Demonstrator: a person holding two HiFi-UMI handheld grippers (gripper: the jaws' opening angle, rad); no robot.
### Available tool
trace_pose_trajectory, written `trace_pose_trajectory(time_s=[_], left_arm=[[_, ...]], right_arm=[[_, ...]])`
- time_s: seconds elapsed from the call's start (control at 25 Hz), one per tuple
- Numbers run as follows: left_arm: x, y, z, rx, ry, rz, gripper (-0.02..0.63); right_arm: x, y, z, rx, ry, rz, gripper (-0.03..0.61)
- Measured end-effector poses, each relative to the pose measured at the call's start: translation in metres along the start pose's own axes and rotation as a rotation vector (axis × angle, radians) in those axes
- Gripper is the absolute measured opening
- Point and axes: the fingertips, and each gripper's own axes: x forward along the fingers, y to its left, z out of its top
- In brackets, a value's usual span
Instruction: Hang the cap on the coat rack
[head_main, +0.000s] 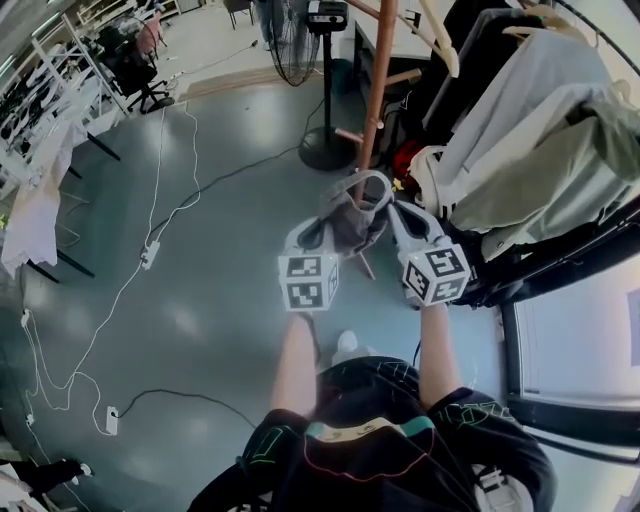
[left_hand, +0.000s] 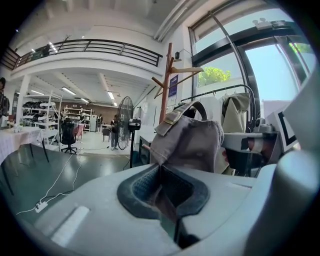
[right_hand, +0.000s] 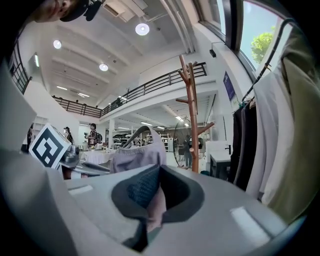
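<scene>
left gripper (head_main: 328, 228) and right gripper (head_main: 396, 214) both clamp the cap (head_main: 352, 218), which hangs between them. coat rack (head_main: 377, 80) stands upright at 12 o'clock from the cap, near; right gripper looks slightly nearer.

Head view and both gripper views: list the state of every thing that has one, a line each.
cap: held in the air between both grippers, not yet hung.
left gripper: shut on the cap's fabric.
right gripper: shut on the cap's fabric.
coat rack: upright, cap not on it.
clothes: hanging beside the coat rack.
fan: standing upright; whether it runs, cannot tell.
</scene>
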Motion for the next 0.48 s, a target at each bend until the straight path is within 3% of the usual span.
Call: trace_pose_trajectory(time_s=[0.24,0.48], left_arm=[[0.038,0.004,0.015,0.003,-0.018,-0.012,0.015],[0.049,0.020,0.022,0.000,-0.023,0.002,0.015]], right_arm=[[0.031,-0.031,0.008,-0.021,-0.006,-0.009,0.008],[0.058,-0.033,0.013,-0.021,-0.011,0.010,0.008]])
